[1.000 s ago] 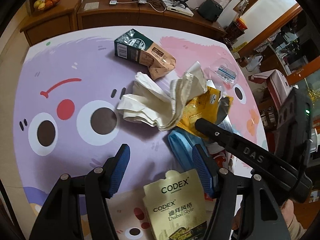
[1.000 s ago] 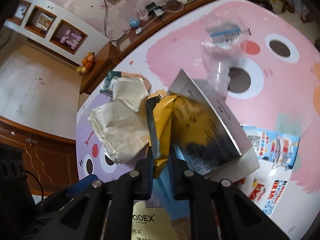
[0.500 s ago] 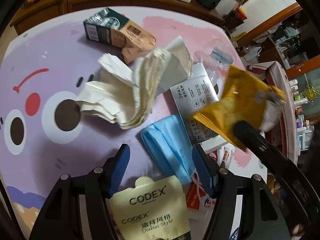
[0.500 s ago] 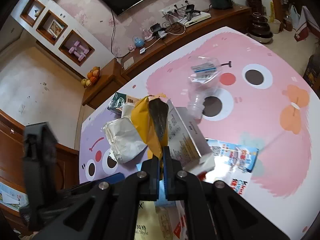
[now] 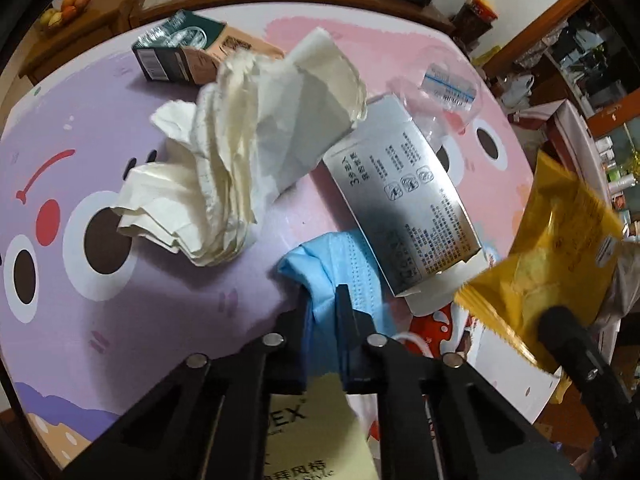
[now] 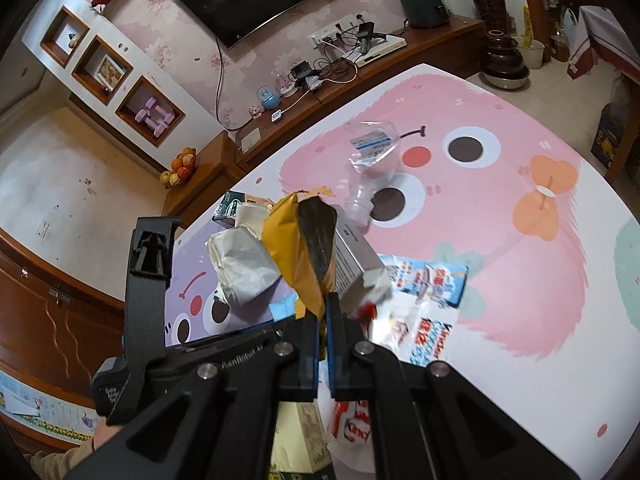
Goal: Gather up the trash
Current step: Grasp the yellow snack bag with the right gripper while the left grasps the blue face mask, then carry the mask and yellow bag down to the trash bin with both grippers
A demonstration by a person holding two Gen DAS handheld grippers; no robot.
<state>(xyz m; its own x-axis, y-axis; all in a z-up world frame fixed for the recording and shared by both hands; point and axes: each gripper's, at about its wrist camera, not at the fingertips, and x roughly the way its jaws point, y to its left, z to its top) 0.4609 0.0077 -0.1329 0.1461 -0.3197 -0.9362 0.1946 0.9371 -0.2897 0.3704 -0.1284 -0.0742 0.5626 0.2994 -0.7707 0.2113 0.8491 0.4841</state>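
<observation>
My left gripper [image 5: 322,300] is shut on a blue face mask [image 5: 340,256] lying on the table. My right gripper [image 6: 322,312] is shut on a yellow snack wrapper [image 6: 298,248] and holds it above the table; the wrapper also shows at the right of the left wrist view [image 5: 556,256]. Crumpled white paper [image 5: 248,152], a silver carton [image 5: 408,208], a green and tan box [image 5: 188,52] and a clear plastic bottle [image 6: 370,164] lie on the cartoon tablecloth [image 5: 80,292].
A beige CODEX packet [image 5: 316,440] lies under my left gripper. Red, white and blue candy wrappers [image 6: 428,308] lie near the table's front. A wooden sideboard [image 6: 360,80] with cables and a fruit bowl [image 6: 182,166] stands beyond the far edge.
My left gripper has moved forward and shut on the blue mask. My right gripper has lifted the yellow wrapper up and away to the right.
</observation>
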